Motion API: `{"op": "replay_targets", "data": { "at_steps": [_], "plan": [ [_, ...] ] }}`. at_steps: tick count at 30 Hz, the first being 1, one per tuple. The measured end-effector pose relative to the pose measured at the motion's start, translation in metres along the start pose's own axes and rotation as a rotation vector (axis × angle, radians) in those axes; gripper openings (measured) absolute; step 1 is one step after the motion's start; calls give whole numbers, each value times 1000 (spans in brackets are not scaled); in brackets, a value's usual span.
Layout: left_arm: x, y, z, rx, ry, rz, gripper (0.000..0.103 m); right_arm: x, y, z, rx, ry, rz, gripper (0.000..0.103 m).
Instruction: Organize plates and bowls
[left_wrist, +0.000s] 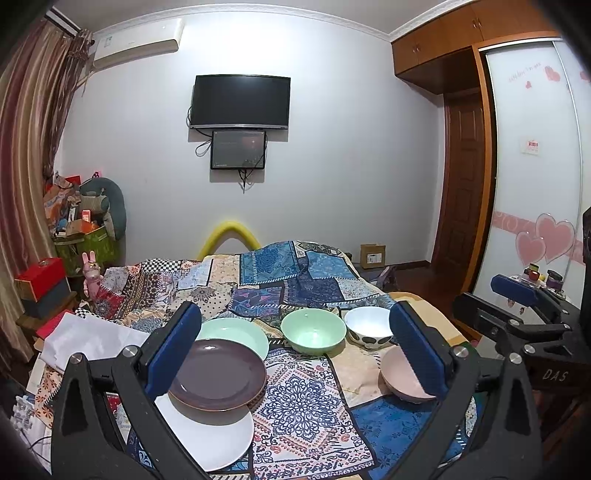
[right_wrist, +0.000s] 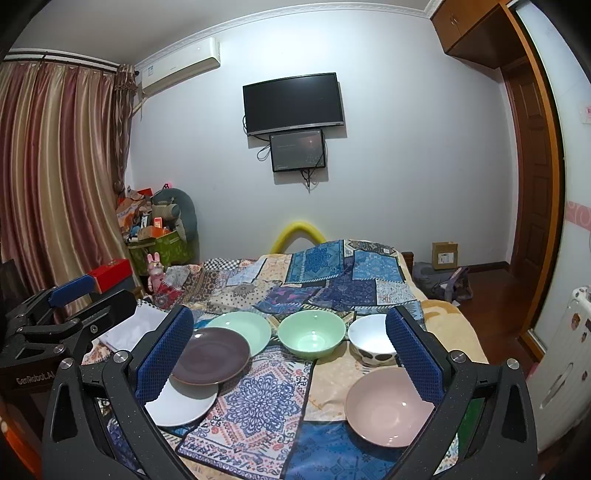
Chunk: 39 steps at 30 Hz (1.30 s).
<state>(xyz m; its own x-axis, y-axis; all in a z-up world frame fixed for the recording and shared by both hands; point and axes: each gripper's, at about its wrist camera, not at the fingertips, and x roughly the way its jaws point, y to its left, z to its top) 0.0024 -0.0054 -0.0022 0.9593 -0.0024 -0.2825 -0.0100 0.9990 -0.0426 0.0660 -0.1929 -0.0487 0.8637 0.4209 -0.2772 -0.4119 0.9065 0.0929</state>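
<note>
Both pairs of fingers (left_wrist: 295, 354) (right_wrist: 291, 354) spread wide, empty, above plates (right_wrist: 210, 356) and bowls (right_wrist: 311, 334).

- Black angular frames on left gripper (left_wrist: 295, 350) and right gripper (right_wrist: 291, 350), with triangular cut-outs.
- Blue textured pads (right_wrist: 162, 354) lining fingers.
- Silver round screws (left_wrist: 459, 351) at joints.
- White lettering "DAS" and "GenRobot.AI" on bodies.

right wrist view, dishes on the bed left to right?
white plate → brown plate → green plate → green bowl → white spotted bowl → pink bowl. The brown plate overlaps both its neighbours' rims; the last two bowls overlap in left-right extent, so I ordered them by centre.
</note>
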Motion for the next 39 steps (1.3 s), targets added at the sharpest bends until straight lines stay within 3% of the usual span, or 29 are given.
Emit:
{"op": "replay_targets", "data": {
  "at_steps": [39],
  "plan": [
    [-1, 0, 1, -4, 0, -6, 103, -2, 0, 4, 3, -2, 5, 103]
  ]
}}
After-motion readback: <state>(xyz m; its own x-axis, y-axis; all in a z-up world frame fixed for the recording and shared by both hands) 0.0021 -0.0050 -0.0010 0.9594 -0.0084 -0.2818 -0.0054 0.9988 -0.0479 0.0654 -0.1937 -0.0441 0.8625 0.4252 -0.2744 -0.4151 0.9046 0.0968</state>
